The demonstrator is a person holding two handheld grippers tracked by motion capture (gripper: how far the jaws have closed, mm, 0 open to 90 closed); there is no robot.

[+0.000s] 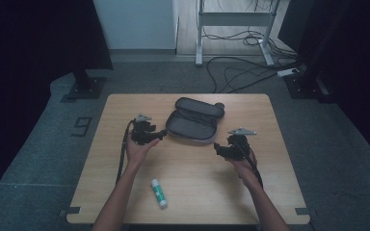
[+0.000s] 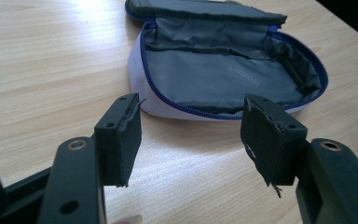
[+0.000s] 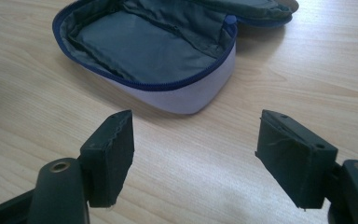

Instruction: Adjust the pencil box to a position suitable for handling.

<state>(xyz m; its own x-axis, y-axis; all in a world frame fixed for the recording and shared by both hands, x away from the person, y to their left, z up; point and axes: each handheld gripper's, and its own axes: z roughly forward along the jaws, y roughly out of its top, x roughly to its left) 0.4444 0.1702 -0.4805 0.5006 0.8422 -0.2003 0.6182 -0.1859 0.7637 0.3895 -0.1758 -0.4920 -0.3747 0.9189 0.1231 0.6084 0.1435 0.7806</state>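
Open pencil case (image 1: pixel 193 122) lies at counter (image 1: pixel 125 106) centre, lid flipped back toward twelve o'clock, its inside bare. Left claw (image 1: pixel 160 134) at its nine o'clock, right claw (image 1: pixel 218 147) at its four; both gape, gripping nothing. Glue stick (image 1: pixel 158 192) lies near six o'clock, untouched. Likely loading not begun: glue stick is yet to be packed.

On the table (image 1: pixel 270 192), the open pouch (image 1: pixel 192 122) lies at the far middle, between your left gripper (image 1: pixel 160 134) and right gripper (image 1: pixel 218 148). The glue stick (image 1: pixel 158 192) lies nearer to you.
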